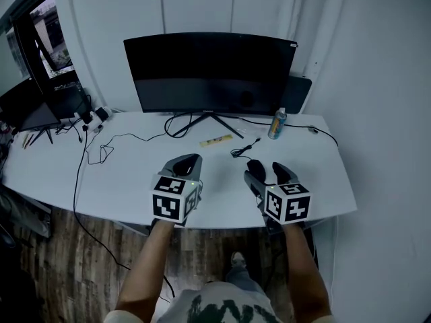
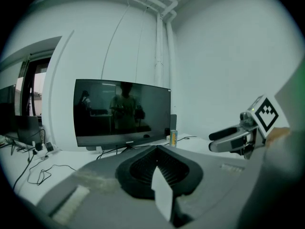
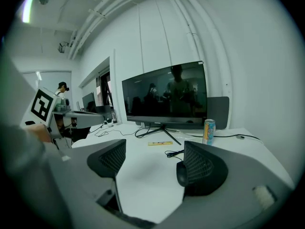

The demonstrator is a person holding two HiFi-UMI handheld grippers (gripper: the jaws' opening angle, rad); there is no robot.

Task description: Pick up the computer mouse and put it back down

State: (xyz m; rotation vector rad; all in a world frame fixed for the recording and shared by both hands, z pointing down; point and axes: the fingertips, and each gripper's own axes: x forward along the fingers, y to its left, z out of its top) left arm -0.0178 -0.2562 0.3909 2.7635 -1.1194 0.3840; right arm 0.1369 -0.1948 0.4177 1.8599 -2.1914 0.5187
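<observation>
Mouse (image 3: 181,173) on the desk (image 1: 135,173) in front of the monitor (image 1: 209,73), not gripped.
It lies just ahead of the right gripper (image 3: 155,152), close by the inner face of one jaw. The jaws are spread wide, with bare desk between them. The left gripper (image 1: 188,163) hovers in front of the monitor too, jaws pressed together on nothing. A can (image 1: 277,124) stands upright by the monitor's right end.

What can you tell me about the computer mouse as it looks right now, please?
The mouse is small, dark and rounded, apparently plastic, lying flat on the white desk. A thin black cable loops away from its front toward the monitor. It sits by the open right gripper, partly hidden behind one jaw; whether they touch cannot be told.
</observation>
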